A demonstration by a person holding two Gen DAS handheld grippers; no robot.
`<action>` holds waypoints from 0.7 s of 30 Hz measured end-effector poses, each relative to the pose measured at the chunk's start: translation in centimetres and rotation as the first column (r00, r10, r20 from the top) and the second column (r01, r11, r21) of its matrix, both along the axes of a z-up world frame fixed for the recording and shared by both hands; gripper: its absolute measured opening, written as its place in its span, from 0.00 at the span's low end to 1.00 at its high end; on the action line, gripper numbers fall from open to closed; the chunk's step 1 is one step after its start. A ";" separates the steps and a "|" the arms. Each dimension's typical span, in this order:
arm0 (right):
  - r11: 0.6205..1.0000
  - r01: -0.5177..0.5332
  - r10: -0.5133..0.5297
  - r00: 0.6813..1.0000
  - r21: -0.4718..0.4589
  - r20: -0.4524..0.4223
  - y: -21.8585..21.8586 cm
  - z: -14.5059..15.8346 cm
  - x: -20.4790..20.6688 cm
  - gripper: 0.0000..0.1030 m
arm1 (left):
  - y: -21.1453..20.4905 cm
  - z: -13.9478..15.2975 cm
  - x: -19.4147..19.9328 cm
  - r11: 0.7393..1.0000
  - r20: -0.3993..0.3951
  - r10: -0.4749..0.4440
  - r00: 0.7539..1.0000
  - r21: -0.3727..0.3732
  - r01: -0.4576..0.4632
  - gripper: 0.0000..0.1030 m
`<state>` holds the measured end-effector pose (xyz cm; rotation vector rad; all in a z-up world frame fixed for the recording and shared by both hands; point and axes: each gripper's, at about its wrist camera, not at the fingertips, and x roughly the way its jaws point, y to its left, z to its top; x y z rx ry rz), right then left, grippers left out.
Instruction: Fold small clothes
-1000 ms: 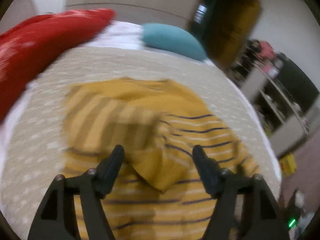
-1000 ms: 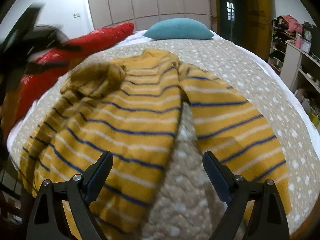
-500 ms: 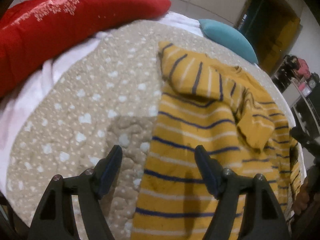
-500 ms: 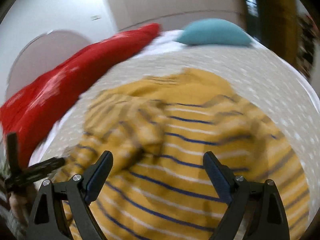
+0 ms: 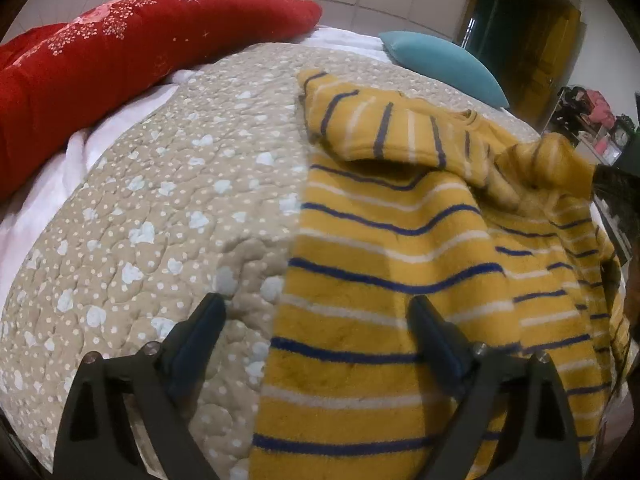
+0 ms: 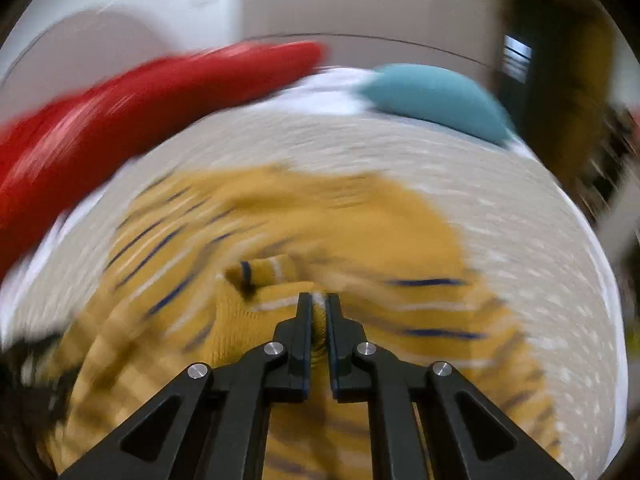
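Left wrist view: yellow striped sweater (image 5: 384, 264) spread on bed quilt (image 5: 160, 220), one sleeve folded across chest.
Left claw (image 5: 316, 316): just opening, spread wide, one finger over quilt, other over sweater edge, gripping nothing.
Right claw (image 6: 319, 304): just closing, pinching a fold of sweater fabric; view blurred.
Background: red pillow (image 5: 120, 52), teal pillow (image 5: 440, 64).

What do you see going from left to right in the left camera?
Red blanket → spotty quilt → stripy yellow sweater → the other gripper at the right edge, dark and hard to make out.
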<state>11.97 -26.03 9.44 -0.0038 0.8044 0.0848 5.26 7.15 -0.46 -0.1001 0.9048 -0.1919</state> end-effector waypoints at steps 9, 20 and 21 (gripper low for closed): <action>0.963 0.269 -0.266 0.961 0.031 -0.069 -9.7 -1.5 -2.7 0.36 | 1.6 1.3 -0.5 1.000 -0.054 0.013 0.998 -0.024 -0.014 0.05; 0.999 0.041 -0.042 0.999 0.013 0.029 -2.8 2.7 -5.1 0.52 | 5.4 2.7 -3.4 0.985 -0.046 0.170 0.984 -0.032 -0.172 0.04; 1.000 0.014 -0.015 0.999 0.018 0.029 -1.8 2.8 -5.0 0.56 | 5.8 2.6 -3.8 0.982 -0.055 0.182 0.982 -0.044 -0.184 0.04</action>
